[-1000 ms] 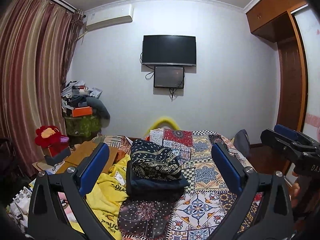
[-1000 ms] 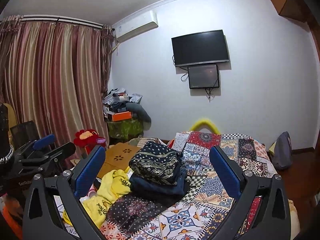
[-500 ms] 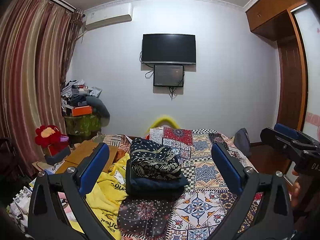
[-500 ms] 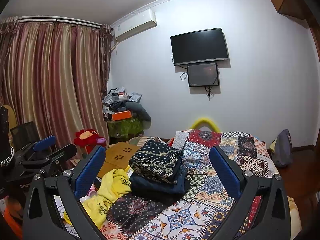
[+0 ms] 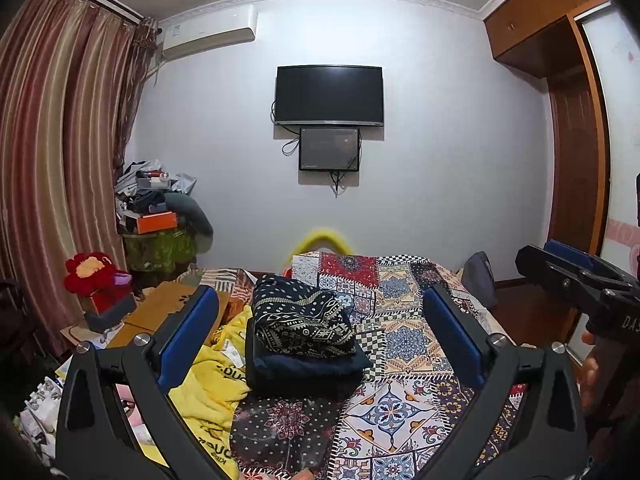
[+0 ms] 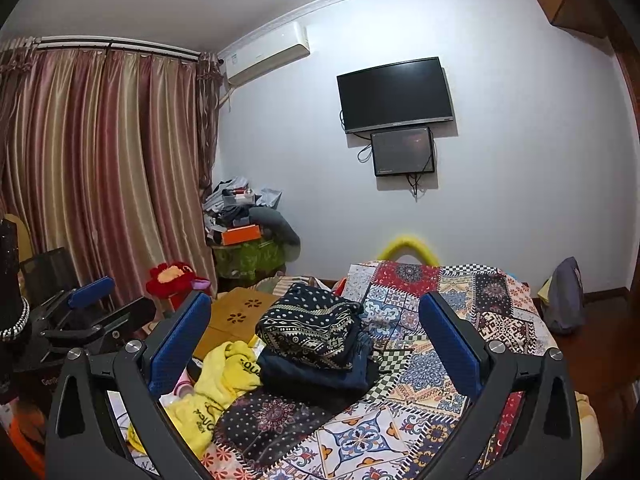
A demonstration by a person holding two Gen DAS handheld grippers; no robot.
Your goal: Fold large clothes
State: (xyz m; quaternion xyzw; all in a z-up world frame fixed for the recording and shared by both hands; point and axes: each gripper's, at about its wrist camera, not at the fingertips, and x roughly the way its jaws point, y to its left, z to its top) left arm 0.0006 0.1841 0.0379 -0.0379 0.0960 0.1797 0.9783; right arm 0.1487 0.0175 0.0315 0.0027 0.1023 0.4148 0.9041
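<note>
Two folded garments sit stacked mid-bed on the patchwork bedspread (image 5: 404, 320): patterned black piece (image 5: 304, 320) over navy one (image 5: 304, 368). Crumpled yellow garment (image 5: 208, 384) beside them looks soft and light; pinch a hem edge. Left gripper (image 5: 320, 344) and right gripper (image 6: 316, 348) both spread wide, empty.

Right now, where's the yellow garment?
In both wrist views the crumpled yellow garment with black lettering lies on the bed's left side, touching the folded dark patterned clothes stack.
</note>
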